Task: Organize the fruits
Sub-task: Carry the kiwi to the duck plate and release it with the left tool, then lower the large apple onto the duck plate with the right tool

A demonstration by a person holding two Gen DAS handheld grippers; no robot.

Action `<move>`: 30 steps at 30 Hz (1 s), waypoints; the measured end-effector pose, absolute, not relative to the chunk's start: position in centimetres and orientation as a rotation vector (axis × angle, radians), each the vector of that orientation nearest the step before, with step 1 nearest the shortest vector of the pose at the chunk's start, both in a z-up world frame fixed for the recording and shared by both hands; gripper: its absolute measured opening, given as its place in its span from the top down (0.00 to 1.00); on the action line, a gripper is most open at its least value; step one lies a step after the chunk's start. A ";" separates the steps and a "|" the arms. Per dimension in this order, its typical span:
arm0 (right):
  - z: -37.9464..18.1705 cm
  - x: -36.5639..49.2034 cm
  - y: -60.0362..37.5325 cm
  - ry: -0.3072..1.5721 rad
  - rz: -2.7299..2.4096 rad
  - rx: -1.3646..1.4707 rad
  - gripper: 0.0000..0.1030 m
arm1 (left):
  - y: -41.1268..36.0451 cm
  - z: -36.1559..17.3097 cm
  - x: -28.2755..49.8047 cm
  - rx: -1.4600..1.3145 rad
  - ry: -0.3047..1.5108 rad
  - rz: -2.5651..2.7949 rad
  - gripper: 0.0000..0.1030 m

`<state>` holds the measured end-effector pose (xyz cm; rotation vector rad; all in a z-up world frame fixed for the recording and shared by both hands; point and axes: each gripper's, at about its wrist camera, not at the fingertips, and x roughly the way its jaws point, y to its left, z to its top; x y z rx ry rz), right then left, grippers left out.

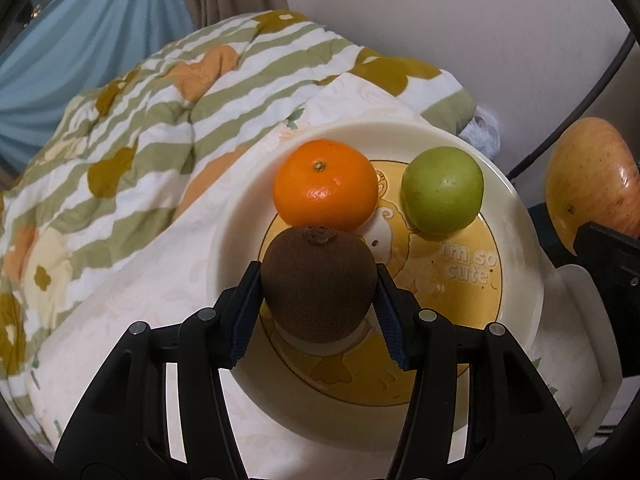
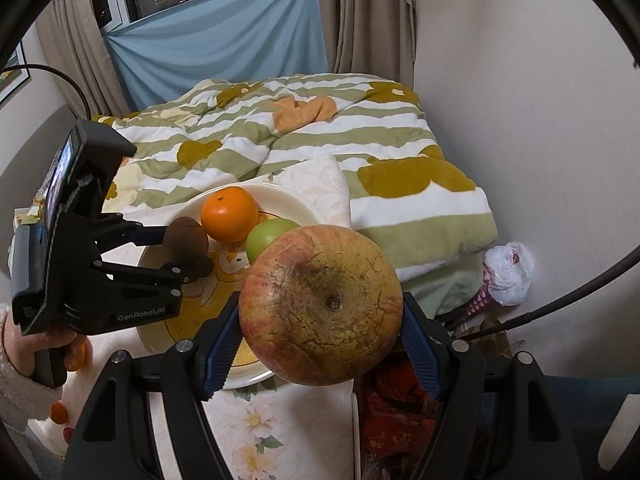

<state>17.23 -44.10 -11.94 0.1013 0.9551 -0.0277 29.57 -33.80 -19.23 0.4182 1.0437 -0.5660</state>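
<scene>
Your left tool [image 1: 318, 300] clamps the brown kiwi [image 1: 318, 276] between its blue pads, one pad on each flank of the fruit. The kiwi hangs over the near half of the cream plate [image 1: 516, 240], above the yellow duck print; from the pictures you cannot tell whether it touches the plate yet. Just beyond the kiwi, at 12 o'clock from it, the orange [image 1: 325, 184] sits on the plate with its stem end up, and the two fruits look to be touching or nearly so. At 2 o'clock from the kiwi the green apple [image 1: 442, 190] rests on the plate, close beside the orange but apart from it.

Your right tool [image 2: 322, 338] grips the large red-yellow apple [image 2: 320, 304], its pads pressed on the apple's left and right sides, the dimpled end facing the camera. In the right wrist view that apple hangs at the plate's 4 o'clock edge, and the left tool shows at 9 o'clock with your hand [image 2: 38, 344] on its handle.

The plate lies on a pale floral cloth [image 2: 276, 420]. Beyond it, toward 12 o'clock, a striped green-and-white quilt [image 2: 280, 136] covers the bed, and farther still hang a blue sheet [image 2: 216, 40] and beige curtains [image 2: 372, 16]. At 3 o'clock a white plastic bag [image 2: 510, 274] lies by the wall.
</scene>
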 end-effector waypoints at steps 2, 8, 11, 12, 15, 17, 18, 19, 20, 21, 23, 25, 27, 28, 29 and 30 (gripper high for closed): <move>-11.9 17.2 -44.2 0.954 -0.031 0.105 0.32 | -34.1 -19.1 29.5 0.431 1.033 -0.568 0.40; -11.4 16.9 -45.0 0.949 -0.036 0.117 0.32 | -33.9 -17.8 28.9 0.400 1.008 -0.567 0.00; -11.1 16.6 -45.3 0.943 -0.037 0.114 0.32 | -33.2 -17.0 28.4 0.393 1.002 -0.549 0.00; -11.0 16.6 -45.3 0.942 -0.036 0.110 0.32 | -32.9 -16.7 28.2 0.387 1.004 -0.540 0.00; -10.7 16.5 -45.4 0.939 -0.023 0.088 0.32 | -31.7 -15.8 27.8 0.361 1.007 -0.512 0.00; -10.6 16.6 -45.2 0.937 -0.007 0.075 0.32 | -30.8 -15.2 27.4 0.341 1.008 -0.488 0.00; -10.6 16.6 -45.1 0.937 0.002 0.068 0.32 | -30.3 -14.9 27.2 0.328 1.009 -0.472 0.00; -10.6 16.6 -45.0 0.937 0.012 0.061 0.32 | -29.7 -14.6 27.0 0.316 1.009 -0.458 0.00; -10.6 16.8 -44.7 0.940 0.029 0.048 0.32 | -29.2 -14.4 26.8 0.306 1.010 -0.446 0.00; -10.6 16.9 -44.4 0.943 0.041 0.038 0.32 | -28.6 -14.1 26.5 0.293 1.010 -0.430 0.00; -10.7 17.2 -43.7 0.950 0.072 0.020 0.32 | -27.3 -13.6 26.0 0.268 1.008 -0.400 0.00; -11.1 17.5 -42.7 0.956 0.113 -0.002 0.32 | -26.0 -13.3 25.5 0.245 1.012 -0.366 0.00; -11.5 17.8 -41.8 0.960 0.140 -0.019 0.32 | -24.9 -13.3 25.1 0.230 1.017 -0.339 0.00; -11.8 18.0 -41.4 0.964 0.151 -0.024 0.32 | -24.4 -13.3 25.0 0.221 1.023 -0.325 0.00; -12.2 18.2 -40.8 0.970 0.166 -0.024 0.32 | -23.8 -13.3 24.8 0.211 1.027 -0.307 0.00; -12.6 18.4 -40.5 0.975 0.176 -0.020 0.32 | -23.2 -13.3 24.6 0.202 1.029 -0.293 0.00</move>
